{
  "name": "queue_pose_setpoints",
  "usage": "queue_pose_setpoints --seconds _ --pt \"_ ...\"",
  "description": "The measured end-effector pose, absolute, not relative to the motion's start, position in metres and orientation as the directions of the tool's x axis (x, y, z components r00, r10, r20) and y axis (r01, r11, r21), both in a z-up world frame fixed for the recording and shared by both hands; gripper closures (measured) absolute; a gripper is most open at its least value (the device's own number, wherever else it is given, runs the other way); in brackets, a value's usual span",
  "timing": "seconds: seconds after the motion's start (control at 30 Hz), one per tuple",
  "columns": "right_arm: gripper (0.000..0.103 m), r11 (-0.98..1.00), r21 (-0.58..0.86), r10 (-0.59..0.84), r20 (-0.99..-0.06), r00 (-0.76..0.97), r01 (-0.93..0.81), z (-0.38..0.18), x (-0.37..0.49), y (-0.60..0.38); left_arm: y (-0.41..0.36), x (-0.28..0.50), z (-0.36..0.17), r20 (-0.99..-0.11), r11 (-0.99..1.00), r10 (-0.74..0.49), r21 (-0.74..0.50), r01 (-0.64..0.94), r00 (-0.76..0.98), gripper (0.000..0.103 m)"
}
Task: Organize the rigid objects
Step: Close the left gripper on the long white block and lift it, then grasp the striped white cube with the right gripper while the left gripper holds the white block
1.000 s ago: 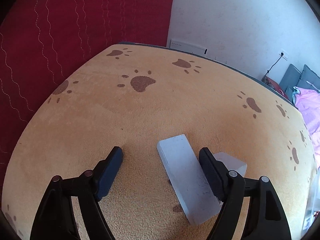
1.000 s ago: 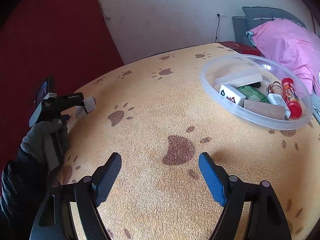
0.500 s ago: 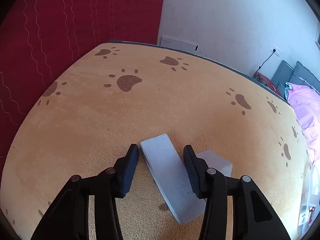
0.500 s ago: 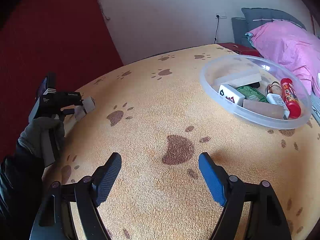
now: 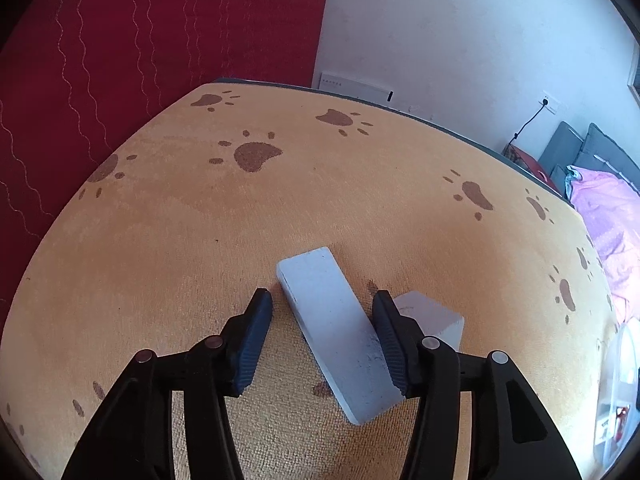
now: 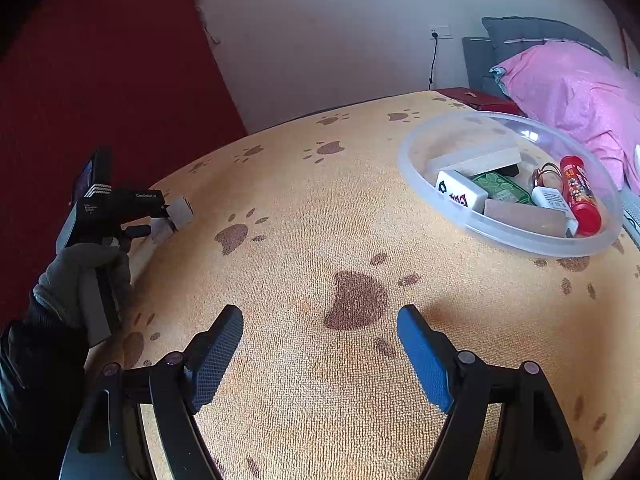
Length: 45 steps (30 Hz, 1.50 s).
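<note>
Broadly, an orange paw-print cloth (image 6: 304,216) covers the whole surface, and a clear round plastic bowl (image 6: 408,148) on it already holds several items. 2 pale grey rectangular blocks remain outside: the long block (image 5: 336,332) lies slanted between the left gripper (image 5: 322,340) jaws, which have just been opening partway, its right pad touching; the shorter block (image 5: 436,316) sits beside. Picking is underway. Next: square up and close. The right gripper (image 6: 320,354) hovers wide, empty.

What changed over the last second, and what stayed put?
The left gripper closed in around the long white block, then its jaws just reopened a little; the block lies between them, unlifted, with a gap on the left side. The right gripper, open, and the bowl stayed as they were.
</note>
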State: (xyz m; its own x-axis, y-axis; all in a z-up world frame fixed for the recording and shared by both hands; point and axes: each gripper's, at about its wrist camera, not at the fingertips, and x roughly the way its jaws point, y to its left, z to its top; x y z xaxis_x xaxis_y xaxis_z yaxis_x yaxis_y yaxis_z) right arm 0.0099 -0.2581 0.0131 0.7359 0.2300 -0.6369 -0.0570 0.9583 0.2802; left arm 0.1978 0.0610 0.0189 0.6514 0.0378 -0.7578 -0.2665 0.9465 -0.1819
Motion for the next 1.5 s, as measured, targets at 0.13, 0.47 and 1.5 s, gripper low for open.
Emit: queue_pose_setpoints --seconds 0.13,0.47,1.5 --pt "0.020 0.958 0.281 0.232 -0.633 0.739 -0.060 0.014 0.009 -0.258 0.048 0.194 0.017 -0.751 0.964 0.060 -0.128 -0.234 0.657 0.034" --pt "0.020 0.957 0.283 0.236 -0.625 0.744 -0.066 0.015 0.007 -0.258 0.056 0.186 0.019 -0.725 0.963 0.009 -0.179 -0.201 0.689 0.061" --pt "0.020 0.962 0.182 0.274 -0.627 0.729 -0.205 0.055 0.053 -0.201 0.057 0.143 0.015 -0.715 0.976 -0.045 -0.182 -0.123 0.698 0.071"
